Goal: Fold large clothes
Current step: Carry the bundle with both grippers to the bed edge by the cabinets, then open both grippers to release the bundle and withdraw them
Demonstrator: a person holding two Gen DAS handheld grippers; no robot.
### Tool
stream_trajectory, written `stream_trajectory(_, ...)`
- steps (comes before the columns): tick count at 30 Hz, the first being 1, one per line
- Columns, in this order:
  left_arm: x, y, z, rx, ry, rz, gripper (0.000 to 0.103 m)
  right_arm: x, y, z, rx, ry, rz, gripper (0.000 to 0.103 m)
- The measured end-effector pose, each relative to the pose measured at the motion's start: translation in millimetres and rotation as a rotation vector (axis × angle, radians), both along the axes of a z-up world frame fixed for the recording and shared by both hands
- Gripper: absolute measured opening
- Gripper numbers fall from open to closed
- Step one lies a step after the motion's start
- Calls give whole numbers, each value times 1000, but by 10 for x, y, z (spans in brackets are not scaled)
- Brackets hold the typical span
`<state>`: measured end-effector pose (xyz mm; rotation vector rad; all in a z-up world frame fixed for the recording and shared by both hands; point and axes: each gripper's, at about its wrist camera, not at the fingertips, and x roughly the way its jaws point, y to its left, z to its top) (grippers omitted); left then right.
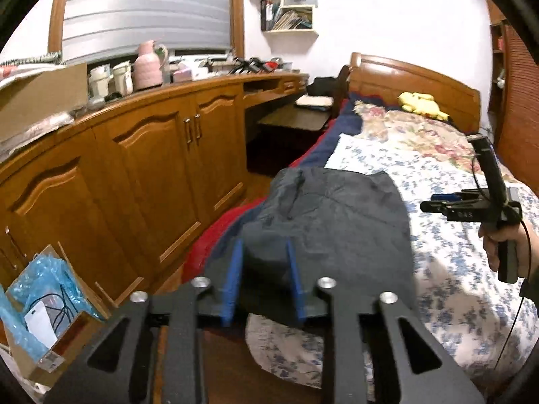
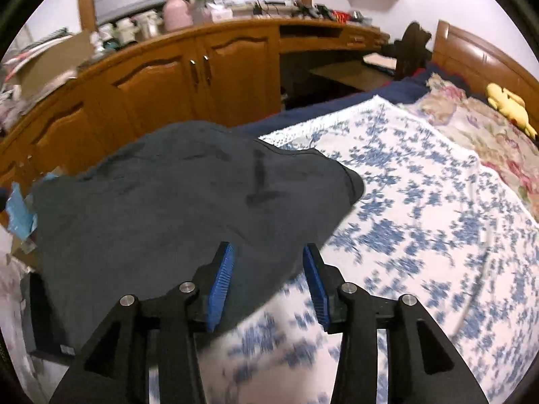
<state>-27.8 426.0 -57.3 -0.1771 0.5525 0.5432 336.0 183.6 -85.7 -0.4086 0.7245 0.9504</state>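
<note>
Bedspread (image 2: pixel 421 222) smeared with blur along the near edge in the right wrist view; its blue print could not be made out there. Dark garment (image 2: pixel 161 222) ran under the gripper frame, its near hem hidden. Cardboard box (image 1: pixel 43 320) on the floor cut by the picture's edge, contents unclear. Items on the wall shelf (image 1: pixel 291 6) too small to tell. Only part of a hand (image 1: pixel 505 249) showed, its arm cut off.

Left gripper (image 1: pixel 264 277) and right gripper (image 2: pixel 267 284) both tilt downward, jaws apart, apparently pressing on nothing.
</note>
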Motion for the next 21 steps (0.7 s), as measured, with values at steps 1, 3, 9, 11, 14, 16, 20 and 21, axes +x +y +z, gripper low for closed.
stream_trajectory(1,5,-54,34,-11,-8,-19,34,-53,-139,49,10,-8,3,52)
stream_trajectory(3,27,-233,113,-15,-21,-47,35,-179,-400,144,29,-21,8,58)
stream_trajectory(9,127,-802,357,0,-95,-122,66,-615,-1273,343,93,-38,-29,73)
stream_trajectory(11,192,-1004,421,-3,-101,-161,76,-713,-1564,372,104,-42,-48,76)
stream_trajectory(14,314,-1347,518,8,-113,-210,79,-898,-1929,436,118,-59,-82,78)
stream_trajectory(16,399,-1571,572,8,-119,-245,80,-1032,-2215,491,130,-72,-112,80)
stream_trajectory(20,589,-2061,631,-9,-125,-324,81,-1332,-2748,595,160,-96,-175,85)
stream_trajectory(21,623,-2127,641,-15,-126,-333,81,-1385,-2884,609,164,-107,-199,85)
